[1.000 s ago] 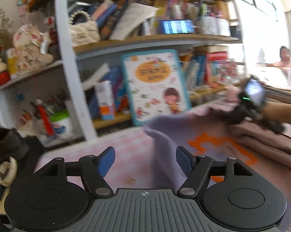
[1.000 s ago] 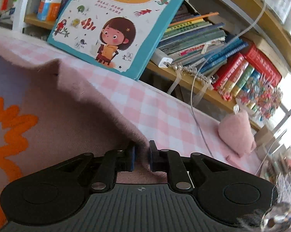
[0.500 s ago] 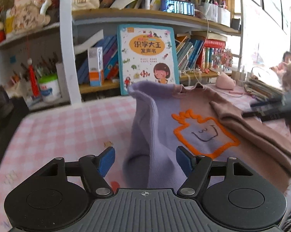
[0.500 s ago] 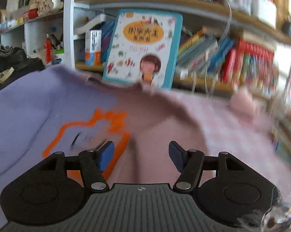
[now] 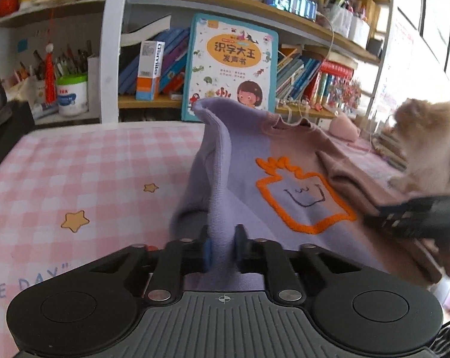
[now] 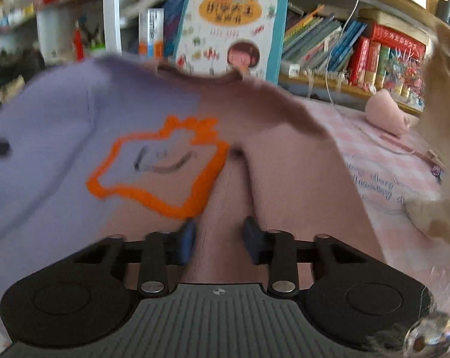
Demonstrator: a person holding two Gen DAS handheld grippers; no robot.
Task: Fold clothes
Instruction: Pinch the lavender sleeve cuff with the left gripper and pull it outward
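A sweater, half purple and half pinkish brown with an orange outlined figure, lies on the pink checked tablecloth. My left gripper is shut on a raised fold of the purple sleeve. My right gripper hovers over the brown half with its jaws partly apart around the cloth, gripping nothing. It shows blurred at the right of the left wrist view.
A bookshelf with a large picture book stands behind the table. A small pink pouch and a white cable lie at the back right. Fluffy tan fur fills the right edge.
My left gripper has closed on the purple sleeve fold. My right gripper let go of the brown cloth, opened, pulled back over the sweater, then narrowed.
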